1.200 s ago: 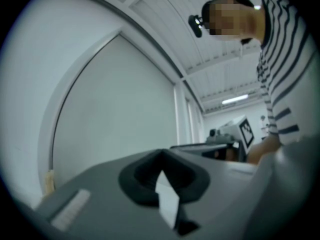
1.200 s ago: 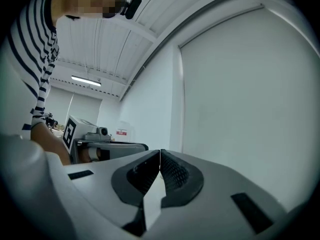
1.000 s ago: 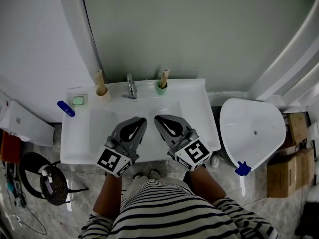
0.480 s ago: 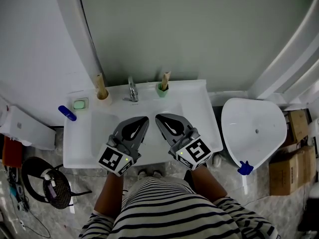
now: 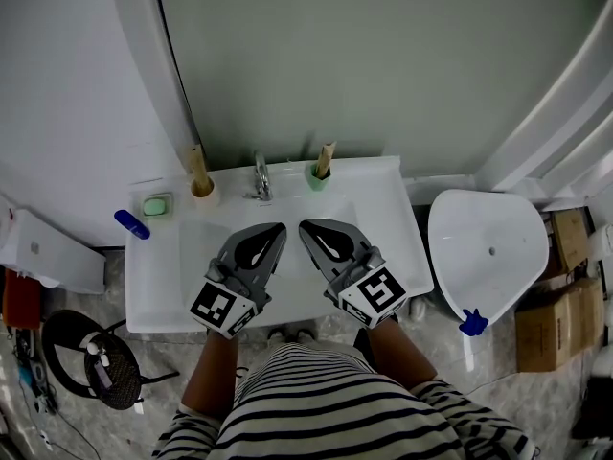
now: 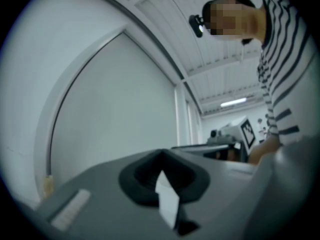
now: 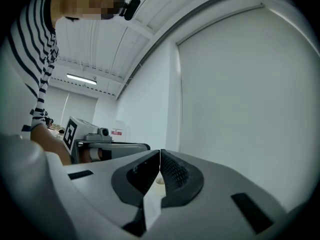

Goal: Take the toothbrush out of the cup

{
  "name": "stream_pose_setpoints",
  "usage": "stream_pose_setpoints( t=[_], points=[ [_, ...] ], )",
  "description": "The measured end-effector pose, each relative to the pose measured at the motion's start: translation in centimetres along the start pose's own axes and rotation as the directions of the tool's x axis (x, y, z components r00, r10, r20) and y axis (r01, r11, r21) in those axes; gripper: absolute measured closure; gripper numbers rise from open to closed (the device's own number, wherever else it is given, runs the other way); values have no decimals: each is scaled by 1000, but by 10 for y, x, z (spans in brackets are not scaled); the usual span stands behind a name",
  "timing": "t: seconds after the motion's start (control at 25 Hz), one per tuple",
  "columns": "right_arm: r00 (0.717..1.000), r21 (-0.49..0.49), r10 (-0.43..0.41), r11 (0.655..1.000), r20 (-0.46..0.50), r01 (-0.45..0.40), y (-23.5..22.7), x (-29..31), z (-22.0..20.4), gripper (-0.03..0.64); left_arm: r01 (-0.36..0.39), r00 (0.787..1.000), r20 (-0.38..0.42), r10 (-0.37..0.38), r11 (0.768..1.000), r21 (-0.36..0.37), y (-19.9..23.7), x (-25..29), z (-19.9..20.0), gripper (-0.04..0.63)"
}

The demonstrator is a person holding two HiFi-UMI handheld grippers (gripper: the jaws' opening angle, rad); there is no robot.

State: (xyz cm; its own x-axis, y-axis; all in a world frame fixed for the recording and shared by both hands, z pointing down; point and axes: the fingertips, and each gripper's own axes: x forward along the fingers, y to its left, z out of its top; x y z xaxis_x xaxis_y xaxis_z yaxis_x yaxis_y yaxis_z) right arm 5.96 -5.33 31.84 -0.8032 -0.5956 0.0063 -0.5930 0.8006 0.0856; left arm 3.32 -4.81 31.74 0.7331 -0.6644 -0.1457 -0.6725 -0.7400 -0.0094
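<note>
Left of the faucet (image 5: 260, 174), a beige cup (image 5: 202, 189) holds a wooden toothbrush (image 5: 196, 164). In front of the faucet, over the sink (image 5: 393, 220), my left gripper (image 5: 276, 228) and right gripper (image 5: 305, 227) both sit pressed together and empty. Right of the faucet, a green cup (image 5: 318, 179) holds a second toothbrush (image 5: 326, 158). I judge this the approach: next I choose a cup, spread one gripper and pinch the handle.
</note>
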Motion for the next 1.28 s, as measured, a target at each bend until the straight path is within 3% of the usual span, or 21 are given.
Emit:
stream_pose_setpoints(
  t=[0.76, 1.0, 1.28],
  points=[
    [997, -35, -37, 999, -74, 35, 4, 36, -16, 609, 48, 999, 11, -48, 997, -58, 35, -8, -18, 589],
    [995, -45, -50, 998, -86, 46, -16, 25, -20, 609, 66, 998, 5, -66, 996, -61, 26, 14, -23, 589],
    [996, -38, -28, 999, -90, 25, -62, 4, -29, 609, 30, 1000, 0, -30, 998, -62, 16, 65, -31, 589]
  ],
)
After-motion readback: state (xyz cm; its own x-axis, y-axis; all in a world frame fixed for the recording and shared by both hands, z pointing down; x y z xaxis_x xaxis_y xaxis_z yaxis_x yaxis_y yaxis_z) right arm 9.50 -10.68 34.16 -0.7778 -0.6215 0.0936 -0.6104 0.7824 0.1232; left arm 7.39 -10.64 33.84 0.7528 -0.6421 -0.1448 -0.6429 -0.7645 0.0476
